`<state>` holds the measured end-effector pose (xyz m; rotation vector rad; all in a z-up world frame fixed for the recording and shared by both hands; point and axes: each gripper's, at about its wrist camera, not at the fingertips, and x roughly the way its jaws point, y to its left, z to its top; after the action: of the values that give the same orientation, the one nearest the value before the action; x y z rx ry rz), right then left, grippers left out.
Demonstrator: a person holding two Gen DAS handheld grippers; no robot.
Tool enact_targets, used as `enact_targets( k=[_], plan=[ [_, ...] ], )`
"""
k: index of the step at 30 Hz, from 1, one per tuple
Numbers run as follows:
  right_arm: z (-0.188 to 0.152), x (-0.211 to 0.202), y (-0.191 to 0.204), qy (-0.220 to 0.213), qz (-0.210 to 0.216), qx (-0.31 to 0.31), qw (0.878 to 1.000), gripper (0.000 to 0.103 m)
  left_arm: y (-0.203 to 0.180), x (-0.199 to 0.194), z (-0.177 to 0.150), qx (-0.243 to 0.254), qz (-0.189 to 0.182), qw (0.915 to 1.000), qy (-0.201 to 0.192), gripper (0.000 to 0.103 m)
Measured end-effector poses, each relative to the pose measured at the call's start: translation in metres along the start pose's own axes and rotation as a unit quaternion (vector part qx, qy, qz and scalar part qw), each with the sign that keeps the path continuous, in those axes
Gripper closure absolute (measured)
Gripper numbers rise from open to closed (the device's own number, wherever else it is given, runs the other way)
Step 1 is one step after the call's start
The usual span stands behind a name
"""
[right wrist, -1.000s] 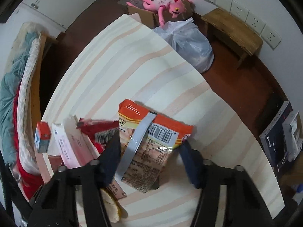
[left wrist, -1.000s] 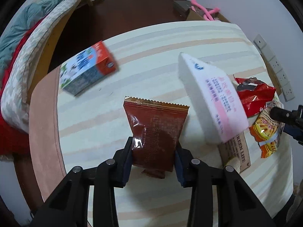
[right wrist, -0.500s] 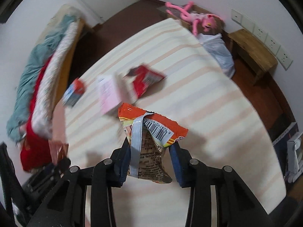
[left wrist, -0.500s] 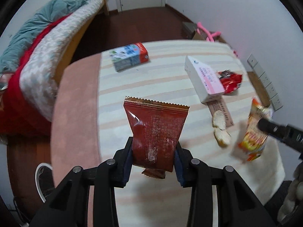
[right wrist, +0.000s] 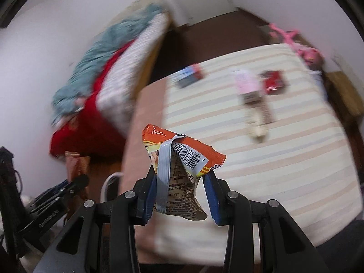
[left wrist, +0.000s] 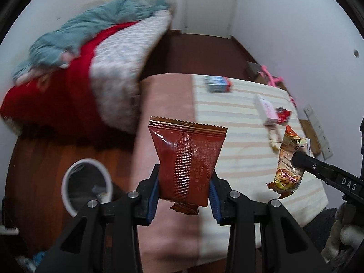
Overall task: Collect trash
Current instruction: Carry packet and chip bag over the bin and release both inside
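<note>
My left gripper (left wrist: 183, 194) is shut on a brown foil snack packet (left wrist: 187, 157), held in the air over the table's left edge. A white-rimmed trash bin (left wrist: 87, 187) stands on the floor below and to its left. My right gripper (right wrist: 180, 199) is shut on an orange snack wrapper (right wrist: 182, 168); this wrapper also shows in the left wrist view (left wrist: 290, 161). The left gripper with its brown packet shows in the right wrist view (right wrist: 76, 167). The bin's rim (right wrist: 108, 183) peeks out beside it.
On the striped table (left wrist: 238, 141) lie a small carton (left wrist: 218, 84), a pink-white box (left wrist: 266, 109), a red wrapper (left wrist: 283, 115) and a food scrap (left wrist: 273, 137). A bed with red and teal bedding (left wrist: 75, 72) stands left. A pink plush toy (right wrist: 304, 50) lies beyond the table.
Both grippers have lifted and swung left, away from the table's middle, each still holding its wrapper. The trash bin has come into the left wrist view.
</note>
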<state>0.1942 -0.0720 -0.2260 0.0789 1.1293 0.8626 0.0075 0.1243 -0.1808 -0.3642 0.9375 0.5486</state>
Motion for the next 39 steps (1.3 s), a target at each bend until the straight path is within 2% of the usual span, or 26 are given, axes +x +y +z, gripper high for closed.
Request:
enact_targets(
  k=[6, 13, 15, 17, 20, 24, 26, 30, 32, 34, 37, 39],
  plan=[
    [-0.028, 0.035, 0.109, 0.043, 0.06, -0.074, 0.995, 0.062, 0.09, -0.028, -0.024, -0.063, 0.057, 0.9963, -0.013, 0.069],
    [-0.052, 0.103, 0.227, 0.101, 0.104, -0.143, 0.979, 0.062, 0.194, -0.027, -0.04, -0.145, 0.095, 0.9848, -0.007, 0.069],
    [-0.061, 0.126, 0.259, 0.114, 0.107, -0.16, 0.975, 0.062, 0.225, -0.02, -0.043, -0.174, 0.089, 0.9807, 0.001, 0.069],
    [-0.069, 0.148, 0.281, 0.124, 0.107, -0.173, 0.971, 0.062, 0.257, -0.009, -0.046, -0.209, 0.065, 0.9756, 0.014, 0.069],
    [-0.077, 0.188, 0.309, 0.151, 0.106, -0.182, 0.966, 0.062, 0.305, 0.016, -0.051, -0.26, 0.04, 0.9641, 0.04, 0.069],
    [-0.081, 0.255, 0.336, 0.178, 0.077, -0.194, 0.962, 0.062, 0.357, 0.064, -0.068, -0.316, 0.022, 0.9451, 0.082, 0.069],
    [-0.082, 0.288, 0.341, 0.193, 0.05, -0.204, 0.958, 0.062, 0.377, 0.096, -0.083, -0.356, 0.006, 0.9285, 0.105, 0.069],
    [-0.091, 0.352, 0.344, 0.232, 0.009, -0.208, 0.95, 0.062, 0.395, 0.145, -0.099, -0.388, -0.021, 0.9101, 0.144, 0.069],
    [-0.093, 0.376, 0.342, 0.246, -0.004, -0.211, 0.946, 0.062, 0.402, 0.169, -0.107, -0.411, -0.051, 0.8956, 0.163, 0.069],
    [-0.096, 0.395, 0.34, 0.262, -0.01, -0.208, 0.942, 0.062, 0.407, 0.179, -0.112, -0.43, -0.058, 0.8843, 0.173, 0.069],
    [-0.099, 0.422, 0.335, 0.278, -0.028, -0.201, 0.939, 0.062, 0.409, 0.188, -0.112, -0.432, -0.052, 0.8818, 0.181, 0.062],
    [-0.099, 0.438, 0.335, 0.285, -0.028, -0.204, 0.936, 0.062, 0.411, 0.187, -0.11, -0.427, -0.045, 0.8837, 0.186, 0.049]
  ],
)
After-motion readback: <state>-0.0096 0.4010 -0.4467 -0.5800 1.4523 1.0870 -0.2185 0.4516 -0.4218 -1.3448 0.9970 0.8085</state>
